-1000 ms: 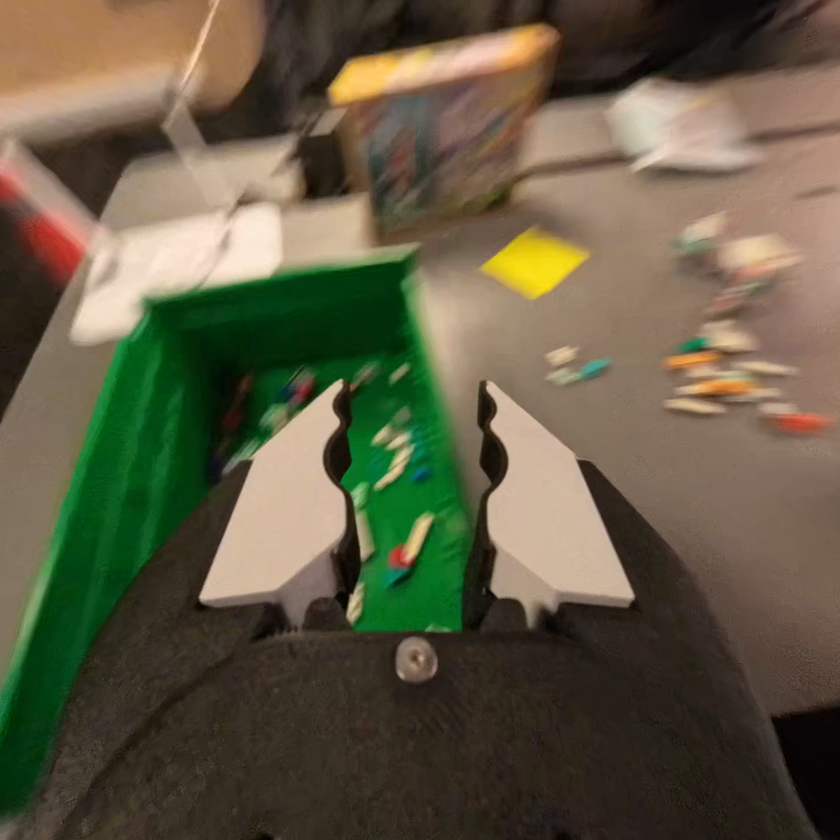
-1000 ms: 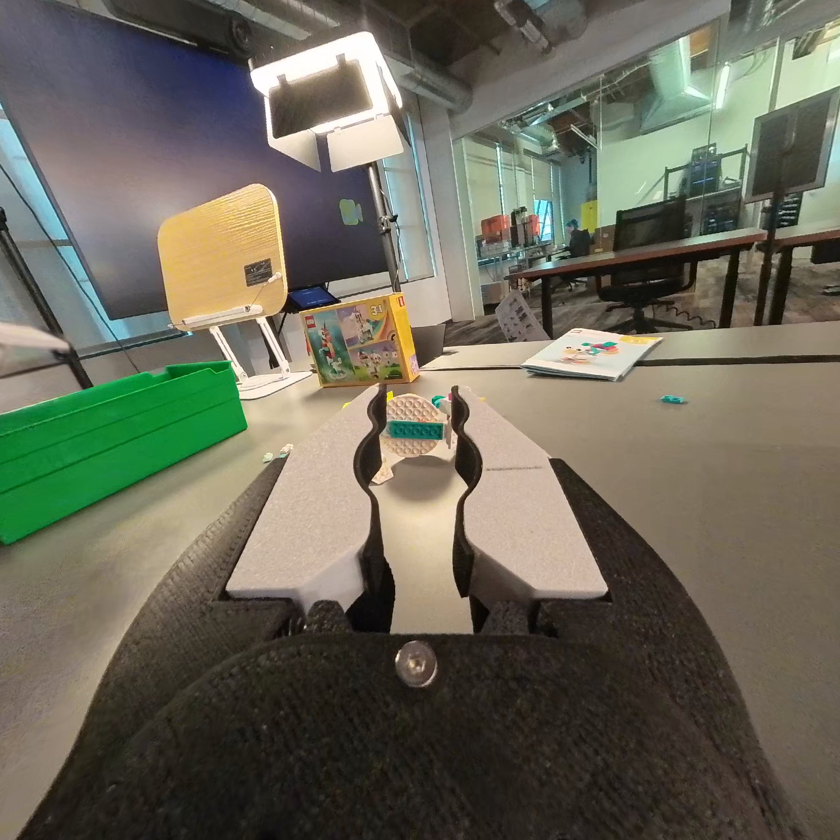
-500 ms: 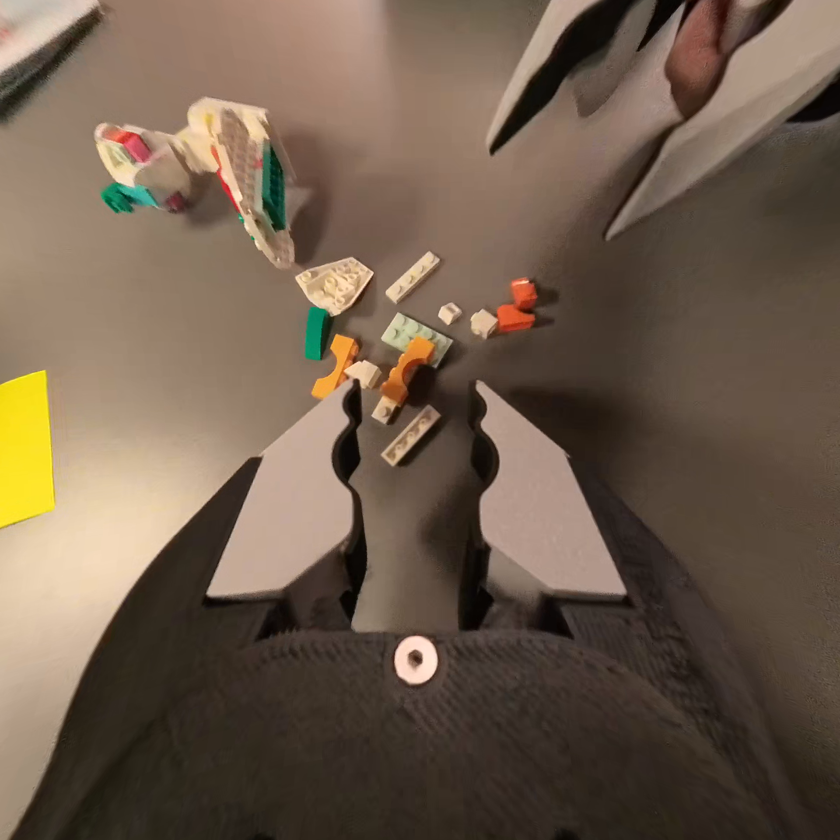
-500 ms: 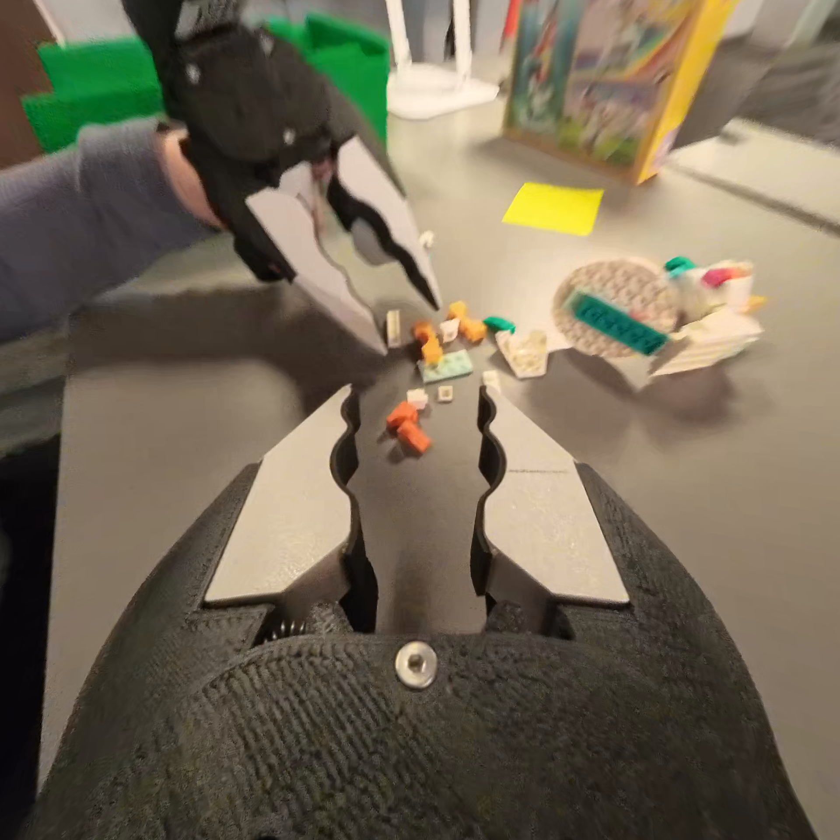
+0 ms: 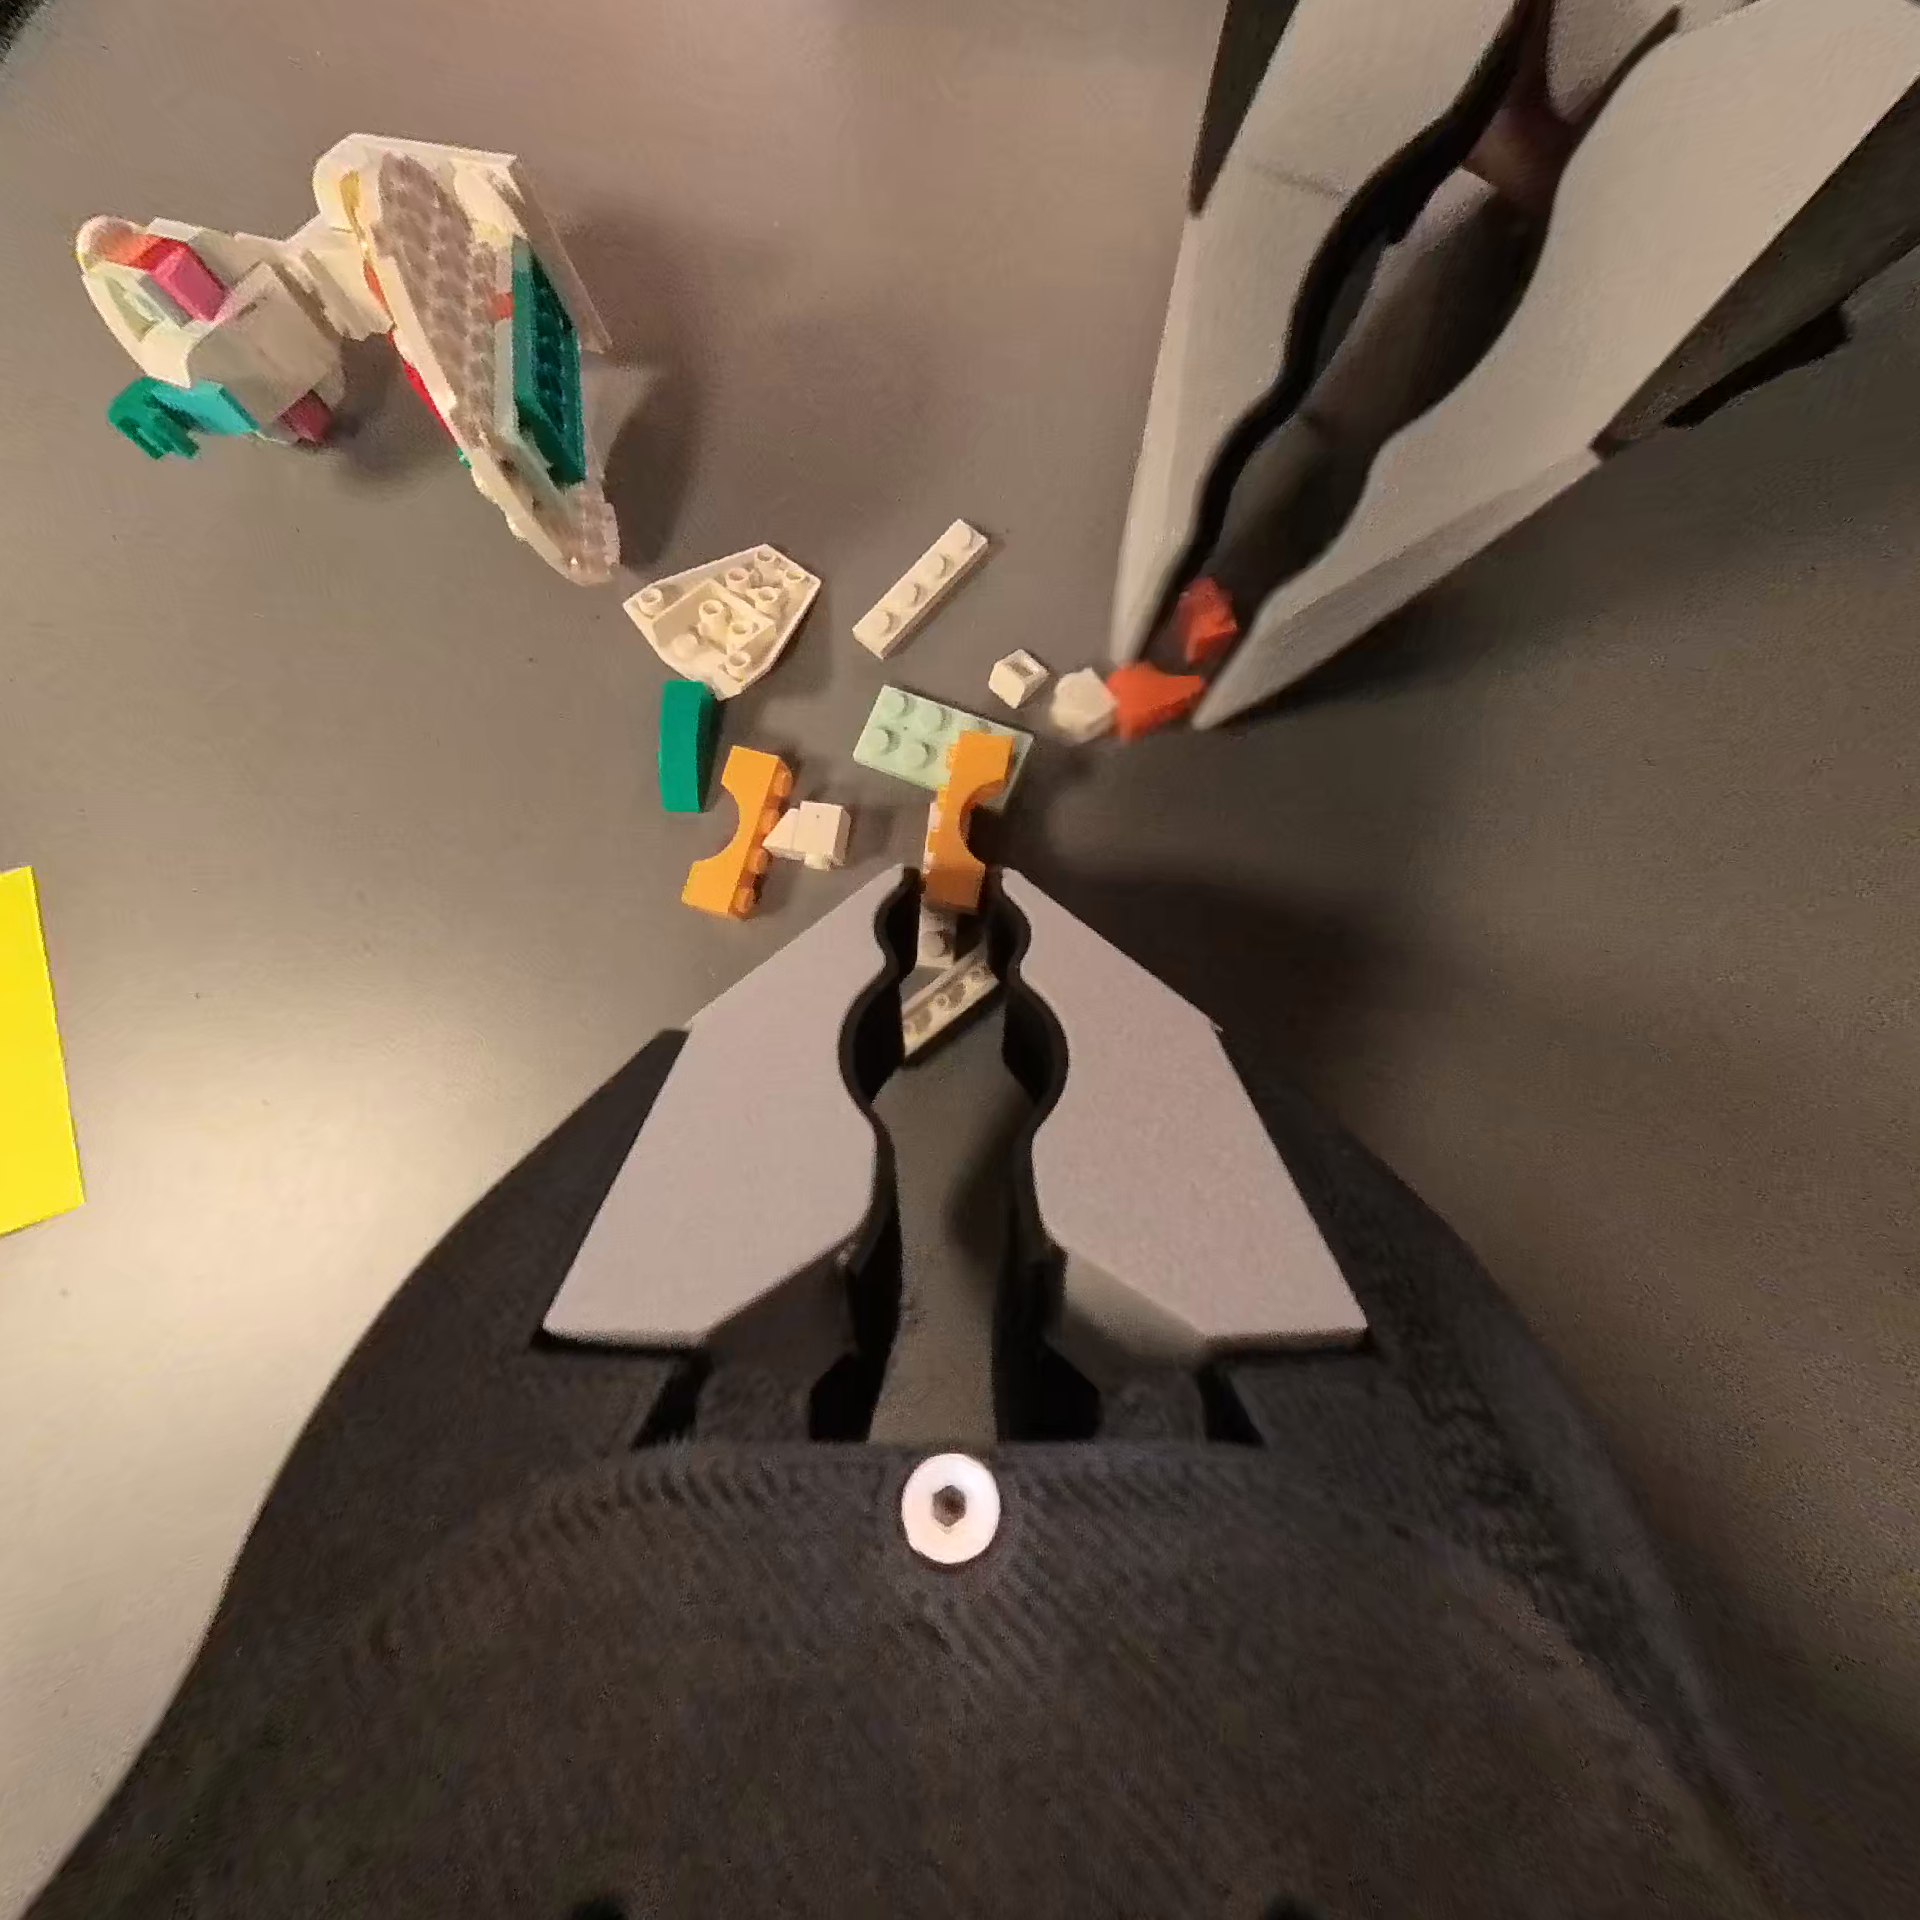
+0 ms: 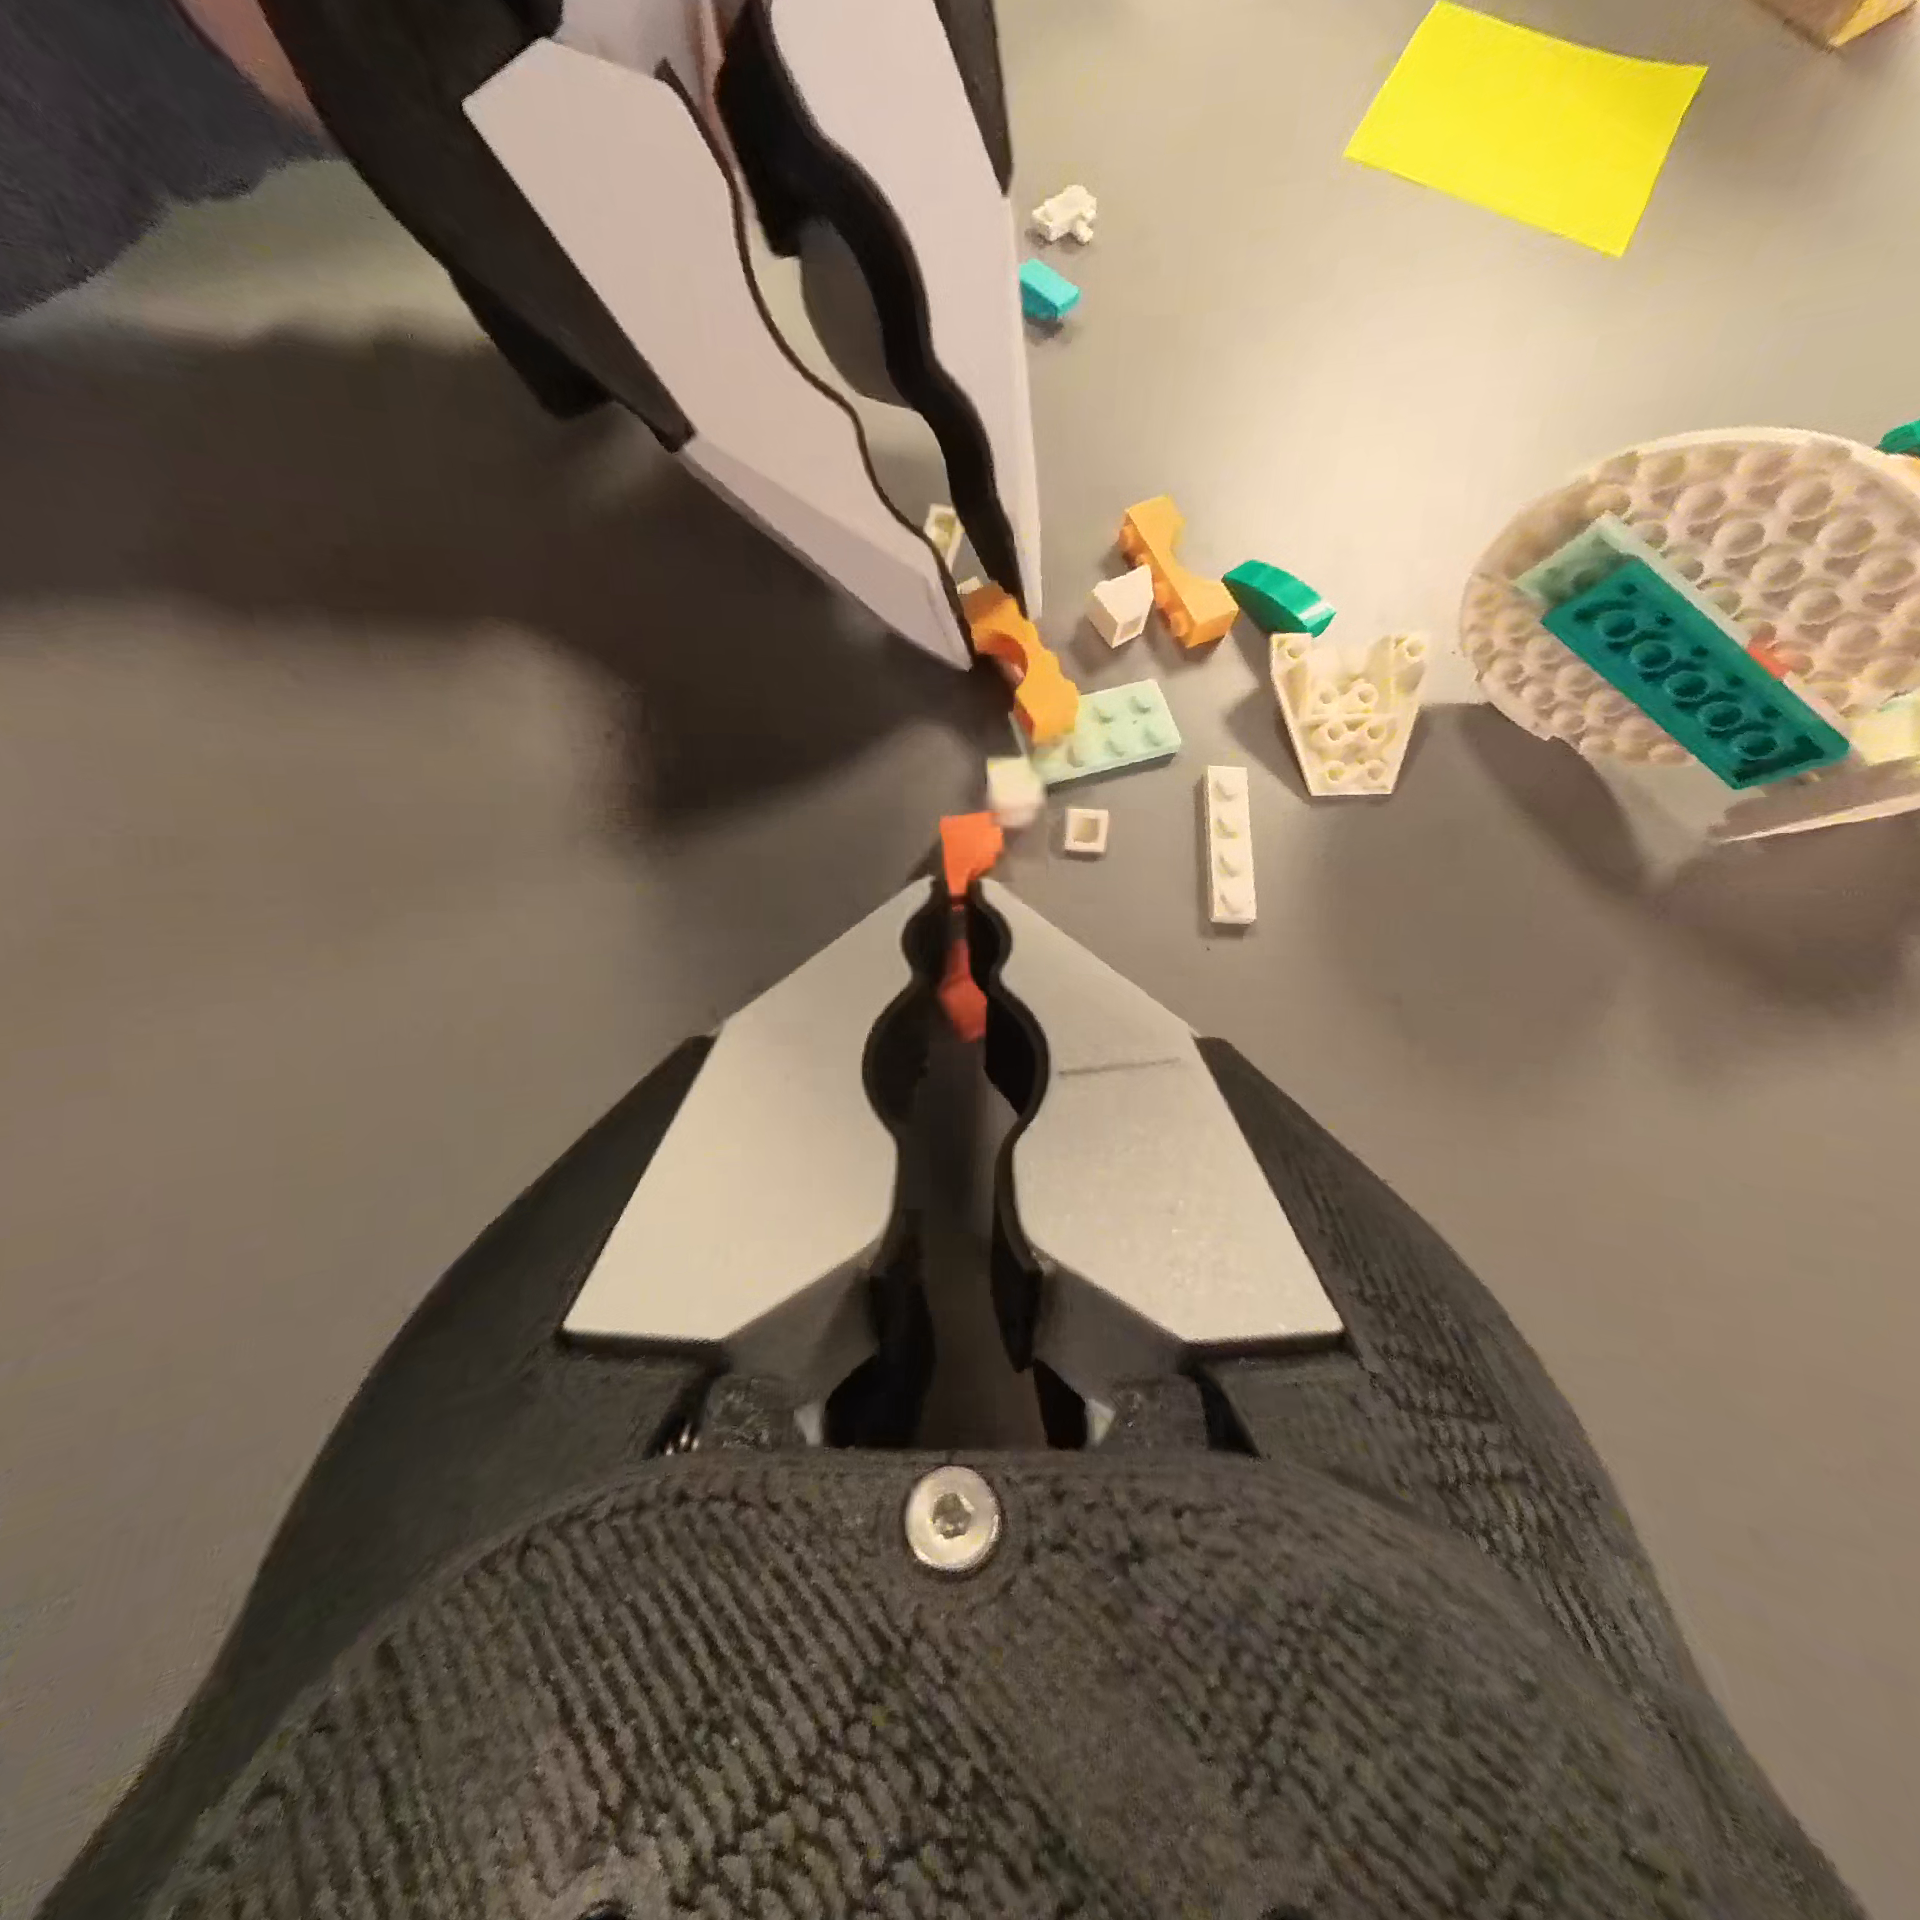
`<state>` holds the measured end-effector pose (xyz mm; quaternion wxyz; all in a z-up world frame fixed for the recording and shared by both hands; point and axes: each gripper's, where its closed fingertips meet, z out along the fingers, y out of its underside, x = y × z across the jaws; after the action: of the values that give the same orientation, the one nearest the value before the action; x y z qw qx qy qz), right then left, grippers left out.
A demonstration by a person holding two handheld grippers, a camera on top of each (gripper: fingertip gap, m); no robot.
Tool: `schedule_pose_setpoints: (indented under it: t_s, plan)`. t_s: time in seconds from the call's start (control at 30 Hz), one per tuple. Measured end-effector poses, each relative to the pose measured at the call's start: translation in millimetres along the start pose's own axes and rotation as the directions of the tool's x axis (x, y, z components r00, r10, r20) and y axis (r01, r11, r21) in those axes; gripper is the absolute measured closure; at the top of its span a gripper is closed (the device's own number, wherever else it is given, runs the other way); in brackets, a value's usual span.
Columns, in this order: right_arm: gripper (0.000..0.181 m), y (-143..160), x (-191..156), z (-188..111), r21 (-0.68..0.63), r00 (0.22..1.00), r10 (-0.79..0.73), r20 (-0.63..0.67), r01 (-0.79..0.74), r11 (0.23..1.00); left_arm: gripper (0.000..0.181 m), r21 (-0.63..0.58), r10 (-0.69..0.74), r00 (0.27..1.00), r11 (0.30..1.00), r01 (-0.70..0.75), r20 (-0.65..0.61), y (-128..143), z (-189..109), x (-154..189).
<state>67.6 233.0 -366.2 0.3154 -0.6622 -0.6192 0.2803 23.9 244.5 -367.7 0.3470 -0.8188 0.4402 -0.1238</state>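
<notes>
My left gripper [image 5: 951, 875] is down at the grey table and shut on an orange arch brick [image 5: 961, 821] that leans on a mint plate [image 5: 899, 727]. It also shows in the right wrist view [image 6: 997, 634], holding that arch [image 6: 1023, 670]. My right gripper [image 6: 961, 883] is shut on a red-orange brick [image 6: 966, 847], with a second red-orange piece [image 6: 961, 997] farther back between its jaws. It enters the left wrist view [image 5: 1169, 686] from the top right. The two grippers' tips are close together over the brick pile.
Loose bricks lie around: a second orange arch [image 5: 738, 847], a green curved piece [image 5: 686, 748], a white wedge plate [image 5: 727, 623], a white strip [image 5: 920, 603]. A part-built white model with a teal plate [image 5: 488, 343] stands left. A yellow note [image 6: 1527, 125] lies beyond.
Both grippers have dropped onto the brick pile and gone from open to shut. The left now grips the orange arch and the right the red-orange brick.
</notes>
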Motion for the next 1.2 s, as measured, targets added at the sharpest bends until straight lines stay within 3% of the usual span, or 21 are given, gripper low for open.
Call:
schedule_pose_setpoints:
  t_s: [0.1,0.23,0.33,0.47,0.57,0.73,0.87,1.03,1.13,1.2]
  plan:
    - [0.181,-2,1,0,0.010,1.000,-0.005,-0.024,0.005,1.000,0.170,0.016,-0.046,0.997,0.999,0.045,0.061,-1,-8,-3]
    - [0.181,-16,0,-4,0.040,0.999,-0.003,-0.042,0.005,0.999,0.170,0.116,-0.112,0.985,0.988,0.097,0.130,-20,-42,0]
    - [0.181,-43,-7,-7,0.107,1.000,-0.008,-0.030,0.012,0.994,0.170,0.204,-0.162,0.963,0.972,0.118,0.215,-37,-87,2]
    - [0.181,-112,-34,1,0.214,0.996,-0.085,0.014,0.080,0.974,0.170,0.321,-0.275,0.890,0.934,0.157,0.365,-33,-169,-2]
    - [0.181,-172,-65,21,0.276,0.984,-0.162,0.079,0.134,0.952,0.170,0.361,-0.398,0.787,0.901,0.239,0.472,2,-230,-13]
    - [0.181,-245,-112,77,0.235,0.947,-0.280,0.155,0.240,0.942,0.170,0.363,-0.605,0.548,0.792,0.492,0.578,105,-294,-29]
    - [0.181,-262,-139,130,-0.006,0.892,-0.382,0.241,0.395,0.919,0.170,0.279,-0.678,0.437,0.680,0.678,0.591,178,-303,-28]
    - [0.181,-253,-144,190,-0.353,0.816,-0.450,0.363,0.567,0.744,0.170,0.140,-0.718,0.410,0.571,0.809,0.563,225,-292,-32]
    - [0.181,-251,-143,209,-0.459,0.829,-0.391,0.400,0.550,0.698,0.170,0.118,-0.788,0.367,0.479,0.870,0.495,237,-279,-30]
    - [0.177,-244,-138,217,-0.519,0.834,-0.365,0.413,0.545,0.659,0.170,0.078,-0.784,0.342,0.441,0.894,0.518,252,-276,-27]
